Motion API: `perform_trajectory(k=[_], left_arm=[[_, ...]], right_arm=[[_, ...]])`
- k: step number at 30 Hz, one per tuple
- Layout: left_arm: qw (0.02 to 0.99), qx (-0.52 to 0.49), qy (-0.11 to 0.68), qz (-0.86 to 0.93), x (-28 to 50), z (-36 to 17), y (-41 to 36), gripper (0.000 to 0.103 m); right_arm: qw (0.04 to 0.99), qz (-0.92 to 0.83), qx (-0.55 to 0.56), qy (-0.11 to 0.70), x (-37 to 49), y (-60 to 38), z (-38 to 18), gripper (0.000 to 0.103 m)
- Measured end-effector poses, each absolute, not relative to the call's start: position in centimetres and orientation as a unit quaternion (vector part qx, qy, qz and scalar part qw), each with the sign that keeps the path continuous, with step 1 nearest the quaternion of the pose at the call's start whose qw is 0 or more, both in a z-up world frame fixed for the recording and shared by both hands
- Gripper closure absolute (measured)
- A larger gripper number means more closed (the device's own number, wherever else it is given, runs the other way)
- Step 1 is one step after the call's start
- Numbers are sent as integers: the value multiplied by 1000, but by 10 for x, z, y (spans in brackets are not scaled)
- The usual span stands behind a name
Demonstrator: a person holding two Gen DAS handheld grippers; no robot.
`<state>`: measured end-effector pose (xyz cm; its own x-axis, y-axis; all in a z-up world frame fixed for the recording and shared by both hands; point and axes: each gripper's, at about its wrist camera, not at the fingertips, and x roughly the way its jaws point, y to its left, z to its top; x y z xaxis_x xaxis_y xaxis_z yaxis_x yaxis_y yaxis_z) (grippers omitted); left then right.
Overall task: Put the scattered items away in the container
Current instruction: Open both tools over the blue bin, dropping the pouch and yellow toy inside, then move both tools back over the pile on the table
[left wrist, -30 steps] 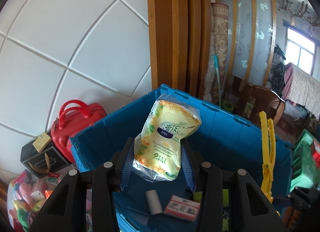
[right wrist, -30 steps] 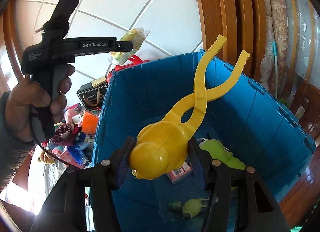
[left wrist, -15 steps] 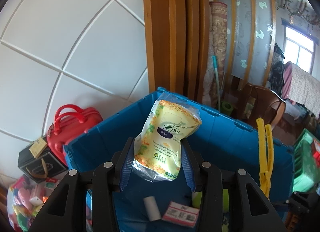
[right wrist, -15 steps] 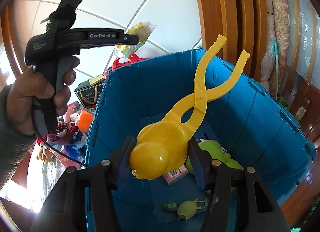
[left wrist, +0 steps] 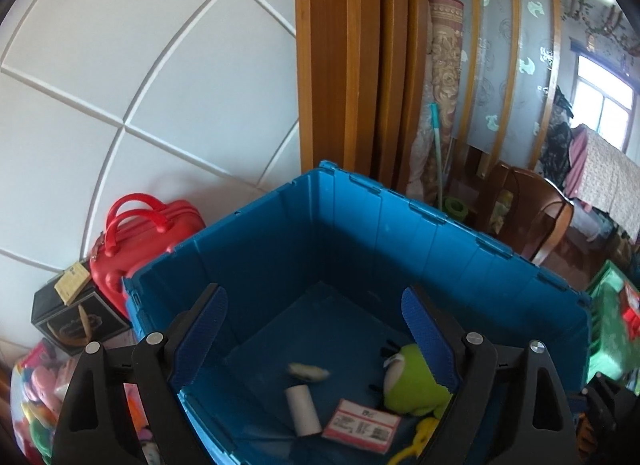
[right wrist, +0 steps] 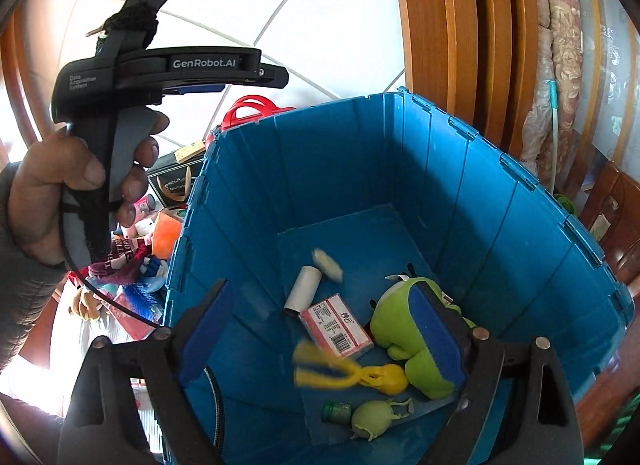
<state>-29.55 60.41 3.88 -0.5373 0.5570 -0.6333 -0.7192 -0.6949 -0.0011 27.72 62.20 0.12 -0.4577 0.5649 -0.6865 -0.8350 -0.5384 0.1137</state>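
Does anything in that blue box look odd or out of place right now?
Two things in the blue bin look smeared: the yellow tongs toy and a pale packet above the white roll. They appear mid-fall, with the left gripper and right gripper both open and empty. Nothing looks damaged or spilled.

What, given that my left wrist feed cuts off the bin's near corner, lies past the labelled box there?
Observer: Yellow tongs, blurred, right beside the green plush.
Operator: Anything nearer than that?
Observer: A small pale green figure lies on the bin floor, next to a glittery green cap.
Operator: Is the right claw holding something?
Observer: No. The right claw is open above the bin, with nothing between its fingers.
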Motion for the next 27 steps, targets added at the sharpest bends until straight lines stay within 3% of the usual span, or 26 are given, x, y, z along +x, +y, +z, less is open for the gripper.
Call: perform_trajectory(k=[12,27], left_arm=[[350,-319,121,872,-291,29,562,13],[244,-364,80,895,-290,-16,395,13]], right_arm=[[413,837,-286,215,265,612,8,14],[323,882,-304,161,162,575,12,14]])
